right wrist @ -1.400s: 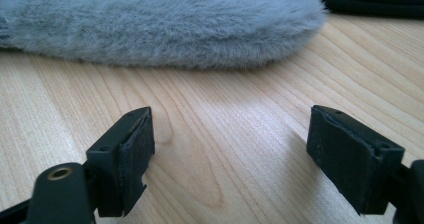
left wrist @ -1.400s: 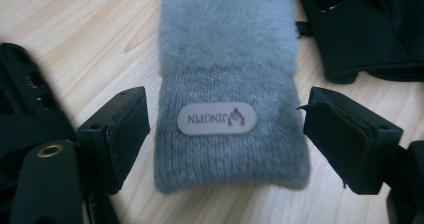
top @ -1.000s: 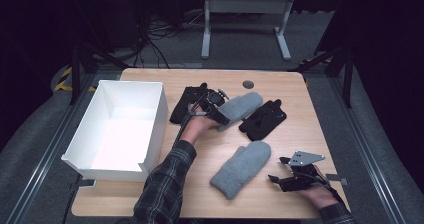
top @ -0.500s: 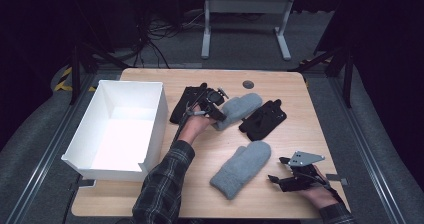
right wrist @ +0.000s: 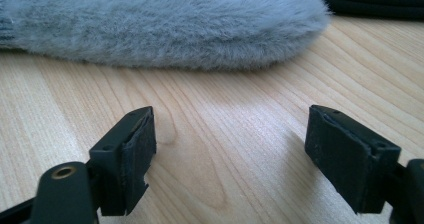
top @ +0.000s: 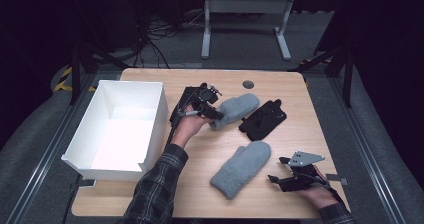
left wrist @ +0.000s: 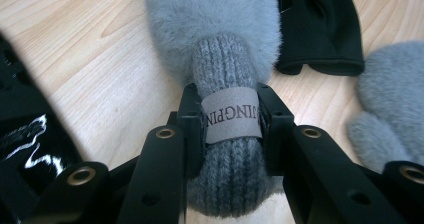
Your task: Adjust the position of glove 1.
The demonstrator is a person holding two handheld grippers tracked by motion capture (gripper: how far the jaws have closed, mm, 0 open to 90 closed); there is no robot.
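While the left gripper [left wrist: 231, 121] clamps the knit cuff of the far grey mitten [top: 235, 109] mid-table, the right gripper [right wrist: 230, 159] waits wide apart beside the near mitten [top: 241, 168]. Soft, light, floppy stuff; that ribbed cuff looks the surest hold.

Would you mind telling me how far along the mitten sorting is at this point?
Nothing is in the white box yet. The left gripper is shut on the far grey mitten at its knitted cuff. The near grey mitten and black gloves remain on the table; the right gripper rests open.
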